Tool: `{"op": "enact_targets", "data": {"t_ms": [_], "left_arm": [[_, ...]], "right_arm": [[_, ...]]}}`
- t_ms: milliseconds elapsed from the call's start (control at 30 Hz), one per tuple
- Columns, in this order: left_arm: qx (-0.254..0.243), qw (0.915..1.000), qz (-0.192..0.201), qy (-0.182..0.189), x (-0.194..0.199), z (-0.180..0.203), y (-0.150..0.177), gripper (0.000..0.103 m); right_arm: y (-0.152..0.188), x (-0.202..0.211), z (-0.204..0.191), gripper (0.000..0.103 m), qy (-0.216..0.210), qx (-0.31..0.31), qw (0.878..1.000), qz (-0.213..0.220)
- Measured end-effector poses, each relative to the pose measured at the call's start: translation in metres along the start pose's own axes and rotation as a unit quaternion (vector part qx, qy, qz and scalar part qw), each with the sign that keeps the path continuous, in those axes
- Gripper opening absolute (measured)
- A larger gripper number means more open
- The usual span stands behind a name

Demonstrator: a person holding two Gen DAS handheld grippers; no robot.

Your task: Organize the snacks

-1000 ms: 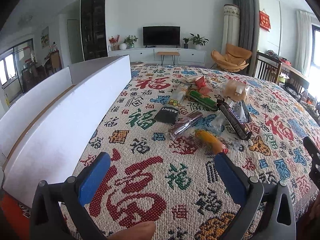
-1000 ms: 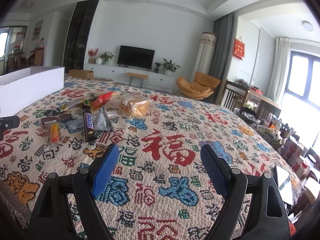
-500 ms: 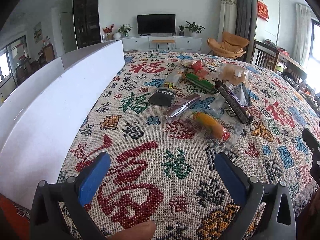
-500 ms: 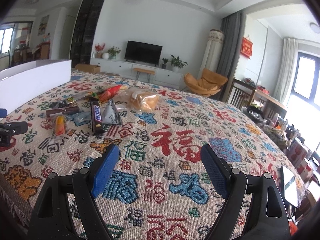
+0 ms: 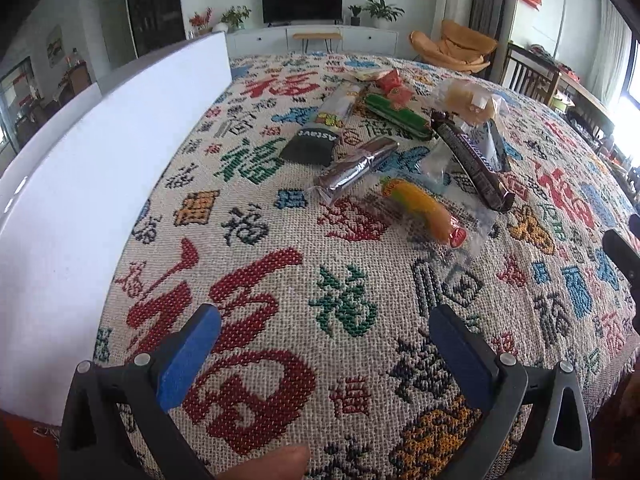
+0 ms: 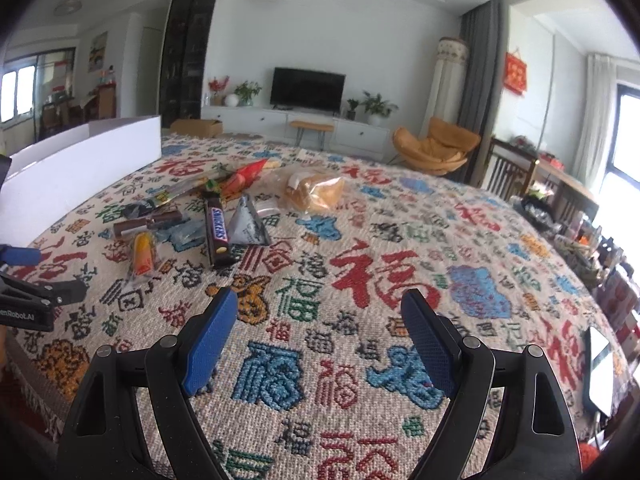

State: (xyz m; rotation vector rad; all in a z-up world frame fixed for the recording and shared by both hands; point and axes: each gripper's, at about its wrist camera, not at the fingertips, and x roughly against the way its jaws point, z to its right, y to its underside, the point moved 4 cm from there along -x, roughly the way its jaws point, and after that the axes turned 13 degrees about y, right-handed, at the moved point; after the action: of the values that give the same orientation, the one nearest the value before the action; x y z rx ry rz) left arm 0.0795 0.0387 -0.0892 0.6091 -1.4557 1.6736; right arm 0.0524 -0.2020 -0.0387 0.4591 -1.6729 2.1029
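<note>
Both the left gripper [image 5: 326, 342] and right gripper [image 6: 316, 336] hover spread wide and empty, ready to pick. The snacks [image 5: 400, 148] lie clustered on the surface [image 5: 280, 280] just beside the white box [image 5: 100, 168] (probably their destination).

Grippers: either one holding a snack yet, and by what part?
Nothing held. Left gripper and right gripper are both open over the tablecloth, short of the snack pile.

Left claw [image 5: 324, 344] spread wide, empty, hovering low; right claw [image 6: 320, 328] likewise, apart.
</note>
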Motion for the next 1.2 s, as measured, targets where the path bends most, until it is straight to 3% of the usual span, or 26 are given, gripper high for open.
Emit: {"op": "enact_targets", "data": {"t_ms": [133, 200, 300, 533, 667, 1200], "left_arm": [[-0.022, 0.9985, -0.046, 0.019, -0.021, 0.006, -0.02, 0.103], [-0.034, 0.9983, -0.048, -0.001, -0.033, 0.004, -0.031, 0.103], [-0.031, 0.9983, -0.049, 0.004, -0.048, -0.005, -0.047, 0.103], [-0.043, 0.9981, -0.041, 0.019, -0.077, -0.019, -0.093, 0.103], [-0.051, 0.9984, -0.003, 0.025, -0.087, -0.026, -0.108, 0.103], [-0.036, 0.9993, -0.001, 0.01, -0.087, -0.026, -0.109, 0.103]], "right_arm": [[-0.008, -0.054, -0.005, 0.086, -0.035, 0.028, 0.993, -0.108], [-0.007, -0.085, -0.002, 0.086, -0.041, 0.036, 0.986, -0.158], [-0.006, -0.121, 0.007, 0.086, -0.041, 0.038, 0.979, -0.194], [-0.014, -0.149, 0.023, 0.089, -0.048, -0.013, 0.982, -0.18], [-0.016, -0.15, 0.023, 0.09, -0.044, -0.012, 0.982, -0.181], [-0.017, -0.151, 0.021, 0.091, -0.044, -0.012, 0.982, -0.181]]}}
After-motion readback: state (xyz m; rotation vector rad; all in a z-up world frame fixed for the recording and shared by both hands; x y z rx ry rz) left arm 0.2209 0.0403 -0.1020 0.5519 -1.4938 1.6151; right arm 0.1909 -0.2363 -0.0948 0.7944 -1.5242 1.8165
